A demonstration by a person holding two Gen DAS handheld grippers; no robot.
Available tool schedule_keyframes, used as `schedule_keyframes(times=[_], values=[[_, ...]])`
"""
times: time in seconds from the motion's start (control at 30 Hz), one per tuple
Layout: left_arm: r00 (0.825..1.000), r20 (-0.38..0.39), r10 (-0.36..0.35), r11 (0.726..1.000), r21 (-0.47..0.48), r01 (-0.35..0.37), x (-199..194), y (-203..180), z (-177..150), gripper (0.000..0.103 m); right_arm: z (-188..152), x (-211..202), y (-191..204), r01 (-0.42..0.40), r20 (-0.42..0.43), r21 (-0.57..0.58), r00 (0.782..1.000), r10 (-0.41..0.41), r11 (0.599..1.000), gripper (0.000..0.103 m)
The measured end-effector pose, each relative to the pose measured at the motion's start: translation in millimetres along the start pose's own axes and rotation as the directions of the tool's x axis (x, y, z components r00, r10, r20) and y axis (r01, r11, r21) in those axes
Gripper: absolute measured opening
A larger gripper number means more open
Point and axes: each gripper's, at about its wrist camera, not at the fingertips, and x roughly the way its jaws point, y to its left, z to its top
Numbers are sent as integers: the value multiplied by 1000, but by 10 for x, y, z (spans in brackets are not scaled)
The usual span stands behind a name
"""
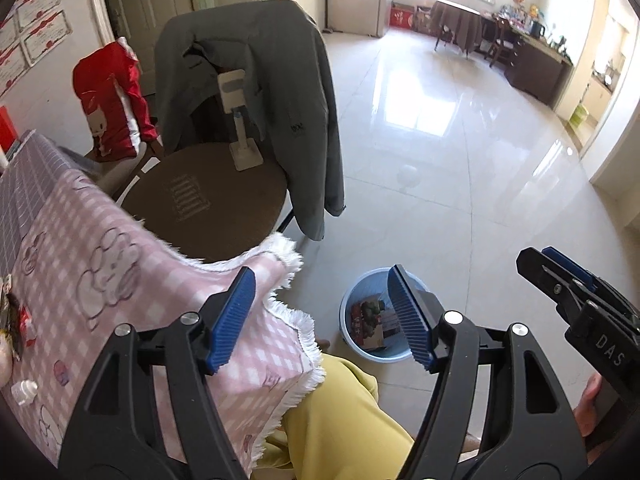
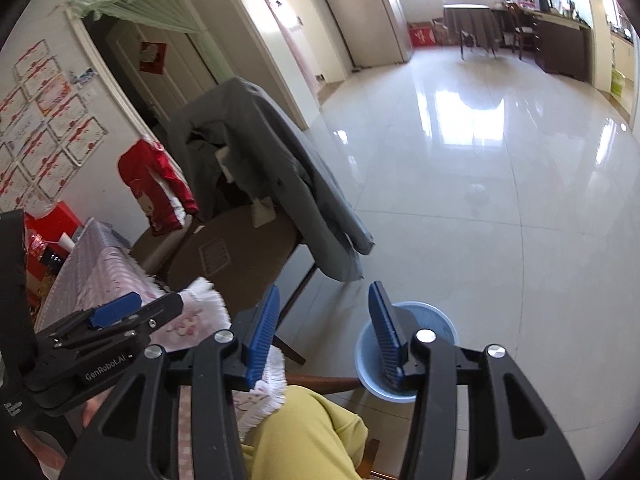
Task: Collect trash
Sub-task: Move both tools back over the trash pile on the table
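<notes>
Two grippers up over the table corner, both empty as far as we see. Our left gripper (image 1: 320, 316) has its blue pads spread wide with nothing between them; our right gripper (image 2: 324, 332) sits at a middling gap, also nothing clamped. The blue bin (image 1: 376, 316) stands on the tiled floor (image 1: 460, 160) just beside the person's yellow-clad knee (image 1: 340, 412), and it already holds printed packaging (image 1: 370, 318). Remaining trash looks to be on the pink checked tablecloth (image 1: 100, 248): a dark and red wrapper (image 1: 16, 320) at the far left edge and a small white bottle (image 1: 25, 391) near it, both well apart from either gripper. We judge the step in hand is going back to the table for the next piece. To do it well, we should swing the left gripper over to the wrapper, keep the pads wide until they straddle it, come down flat to the cloth so we pinch the wrapper and not the fabric, and avoid snagging the white fringe (image 1: 296, 264) at the corner. The chair with the grey jacket (image 1: 256, 92) is near, so keep the arc low and short.
</notes>
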Motion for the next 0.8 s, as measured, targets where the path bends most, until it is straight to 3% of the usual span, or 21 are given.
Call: schedule_keyframes(times=[0.23, 0.53, 0.7, 0.8], values=[[998, 56, -11, 998, -53, 14, -357, 284, -101, 69, -26, -172, 371, -46, 30, -66, 998, 48, 997, 48], [989, 112, 97, 983, -165, -78, -883, 903, -406, 69, -134, -256, 1123, -170, 14, -205, 984, 177, 964, 51], [973, 103, 207, 946, -273, -173, -1190, 1448, -730, 70, -291, -185, 1725, -283, -61, -314, 959, 278, 906, 56], [957, 77, 279, 908, -344, -237, -1335, 1793, -942, 70, -410, -134, 2056, -346, -120, -361, 938, 324, 866, 58]])
